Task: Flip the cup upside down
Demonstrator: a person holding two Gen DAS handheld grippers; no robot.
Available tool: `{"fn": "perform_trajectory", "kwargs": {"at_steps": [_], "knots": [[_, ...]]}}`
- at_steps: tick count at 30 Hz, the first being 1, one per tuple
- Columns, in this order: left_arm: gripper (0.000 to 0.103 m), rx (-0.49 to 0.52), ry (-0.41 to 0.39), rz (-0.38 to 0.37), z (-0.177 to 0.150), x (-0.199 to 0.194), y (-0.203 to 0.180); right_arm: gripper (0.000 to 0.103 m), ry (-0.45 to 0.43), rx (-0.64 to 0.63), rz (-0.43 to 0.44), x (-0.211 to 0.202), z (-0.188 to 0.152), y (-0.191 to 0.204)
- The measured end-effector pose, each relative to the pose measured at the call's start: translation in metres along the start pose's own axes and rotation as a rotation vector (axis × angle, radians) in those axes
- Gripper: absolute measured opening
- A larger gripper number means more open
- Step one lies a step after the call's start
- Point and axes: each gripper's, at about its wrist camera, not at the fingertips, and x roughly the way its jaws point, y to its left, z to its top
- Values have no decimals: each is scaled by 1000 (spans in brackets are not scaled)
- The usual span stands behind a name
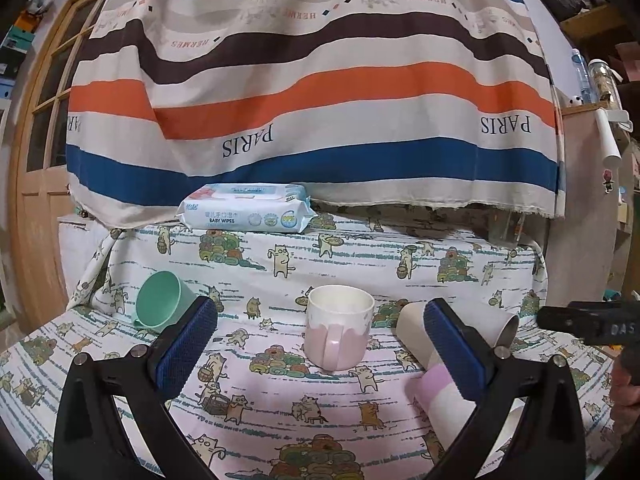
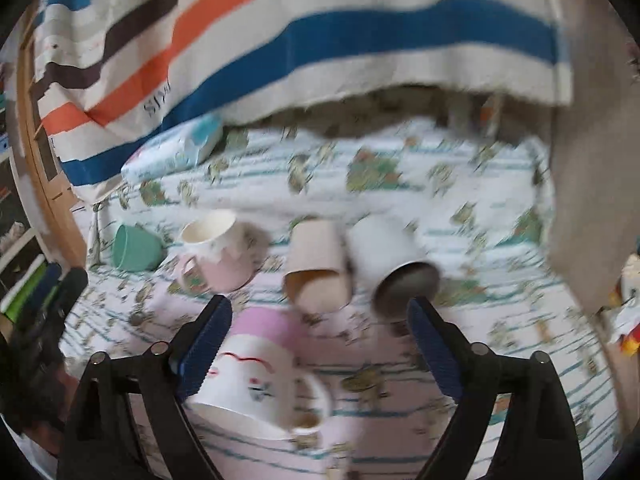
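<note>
Left claw [image 1: 320,344] hangs low over the cat-print tablecloth [image 1: 360,256] with its blue pads spread wide apart and nothing between them. Straight ahead of it a pink mug [image 1: 338,332] stands upright, mouth up, handle facing the camera. A green cup [image 1: 162,298] lies on its side just behind the left pad. A beige cup [image 1: 414,330] lies on its side behind the right pad, with a pink-and-white mug [image 1: 444,394] nearer the camera. A pack of baby wipes [image 1: 246,210] sits at the back under a striped cloth [image 1: 312,92].

Right claw [image 2: 320,344] (this view is blurred) is also spread open, gripping nothing. The pink-and-white mug [image 2: 260,372] sits upside down beside its left pad, touching or not I cannot tell. Beyond lie the beige cup [image 2: 316,264] and a white cup [image 2: 394,264], both tipped over, with the pink mug [image 2: 218,252] and green cup [image 2: 134,252] farther left.
</note>
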Motion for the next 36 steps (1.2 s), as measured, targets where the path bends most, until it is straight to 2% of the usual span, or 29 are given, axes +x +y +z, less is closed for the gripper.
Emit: {"fn": "perform_trajectory", "kwargs": {"at_steps": [1, 3, 7, 10, 13, 15, 20, 23, 25, 36], "knots": [[103, 4, 0, 0, 0, 0, 0, 94, -19, 1, -11, -4, -2, -4], [103, 8, 7, -8, -1, 2, -1, 103, -76, -2, -45, -10, -5, -9], [103, -15, 19, -17, 0, 4, 3, 103, -244, -51, -94, -28, -14, -17], [103, -29, 35, -12, -1, 8, 6, 103, -289, -90, -114, -29, -20, -22], [103, -39, 68, -14, -3, 14, 8, 103, -355, -115, -169, -30, -31, -26], [103, -41, 85, -16, -5, 17, 8, 102, -371, -129, -181, -31, -36, -28], [103, -28, 101, -13, -7, 19, 4, 103, -428, -114, -147, -37, -44, -38], [103, 8, 29, 24, -6, 10, 1, 103, -436, -74, -32, -38, -44, -50], [103, 28, -19, 47, -4, 2, -1, 103, -429, -43, -29, -37, -42, -54], [103, -23, 212, -35, 20, 19, -14, 103, -403, -19, -95, -31, -42, -58]]}}
